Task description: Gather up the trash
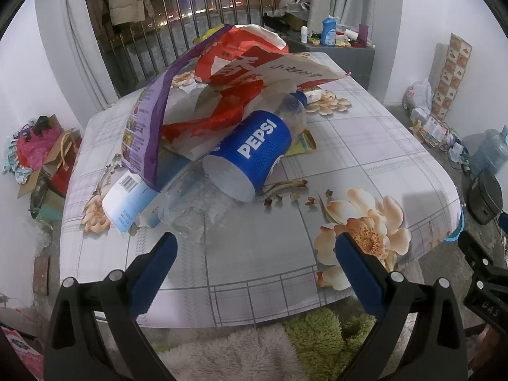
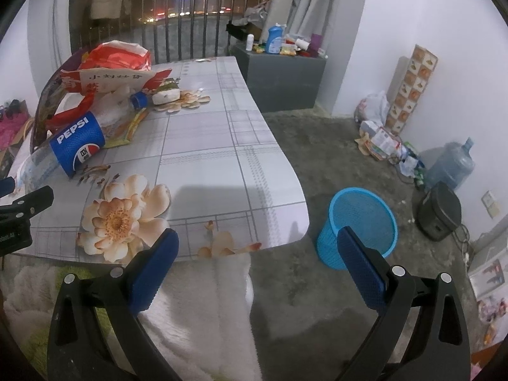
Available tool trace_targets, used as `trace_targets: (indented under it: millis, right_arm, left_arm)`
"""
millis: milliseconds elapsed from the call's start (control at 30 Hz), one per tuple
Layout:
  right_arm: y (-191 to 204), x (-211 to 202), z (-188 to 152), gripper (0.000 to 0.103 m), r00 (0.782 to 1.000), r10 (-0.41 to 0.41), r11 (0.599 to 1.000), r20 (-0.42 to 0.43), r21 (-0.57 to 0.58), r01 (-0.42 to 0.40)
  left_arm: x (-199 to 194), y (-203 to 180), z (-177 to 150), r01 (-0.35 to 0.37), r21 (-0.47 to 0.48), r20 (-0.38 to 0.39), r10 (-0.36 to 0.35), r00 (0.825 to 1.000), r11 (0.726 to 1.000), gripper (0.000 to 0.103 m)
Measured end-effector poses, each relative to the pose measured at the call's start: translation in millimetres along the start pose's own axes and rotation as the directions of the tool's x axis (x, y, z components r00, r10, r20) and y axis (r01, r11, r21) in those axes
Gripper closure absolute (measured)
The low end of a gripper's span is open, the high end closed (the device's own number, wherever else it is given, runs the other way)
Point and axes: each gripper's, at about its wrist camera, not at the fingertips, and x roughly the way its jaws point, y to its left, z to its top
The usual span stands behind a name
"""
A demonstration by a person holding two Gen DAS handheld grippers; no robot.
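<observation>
Item: Pepsi bottle (image 1: pixel 254 152), clear plastic with a blue label, lying on its side on the table (image 1: pixel 365 165) at the near edge of a trash heap. Its long axis runs diagonally: blue cap (image 1: pixel 300 96) toward the far right, base toward the near left, facing the left gripper (image 1: pixel 255 250). Over its upper half lies a red-and-white printed bag (image 1: pixel 241 73), with a purple wrapper (image 1: pixel 149 120) draped on the left side. A crushed clear bottle (image 1: pixel 193 203) lies just in front, touching it, beside a white-and-blue barcoded packet (image 1: pixel 127 197); a yellow wrapper (image 1: pixel 304 143) shows beneath the bottle's right side. Left gripper: empty, jaws spread wide, off the near table edge, facing the heap. Right gripper (image 2: pixel 257 249): empty, jaws likewise wide apart, off the table's near right corner. Surface: grey checked tablecloth with peach flowers. Floor: bare concrete, with a blue mesh wastebasket (image 2: pixel 362 228) standing upright just beside the table corner; also a large water jug (image 2: pixel 451 165) and bagged clutter along the right wall. Rear: railing, dark window, hanging coats, grey cabinet (image 2: pixel 279 73) loaded with bottles.
</observation>
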Motion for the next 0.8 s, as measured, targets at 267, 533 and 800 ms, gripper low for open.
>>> trace_targets:
  millis: [267,533,800]
  right_arm:
    - [0.9,-0.3,0.7,0.008,1.0,0.002,1.0,-0.001,-0.003,-0.002]
    - [2.5,-1.1,1.3,0.008,1.0,0.006,1.0,0.0,-0.004,-0.006]
    - [2.8,-1.1,1.2,0.008,1.0,0.006,1.0,0.0,-0.003,-0.006]
  left_arm:
    - [0.3,0.3,-0.3,-0.001,-0.001,-0.002,0.001,1.0,1.0,0.006]
    - [1.8,1.7,-0.7,-0.001,-0.002,-0.009,0.001,1.0,1.0,0.006]
    - [2.6,1.5,-0.9,-0.002,-0.001,-0.009,0.002,1.0,1.0,0.006]
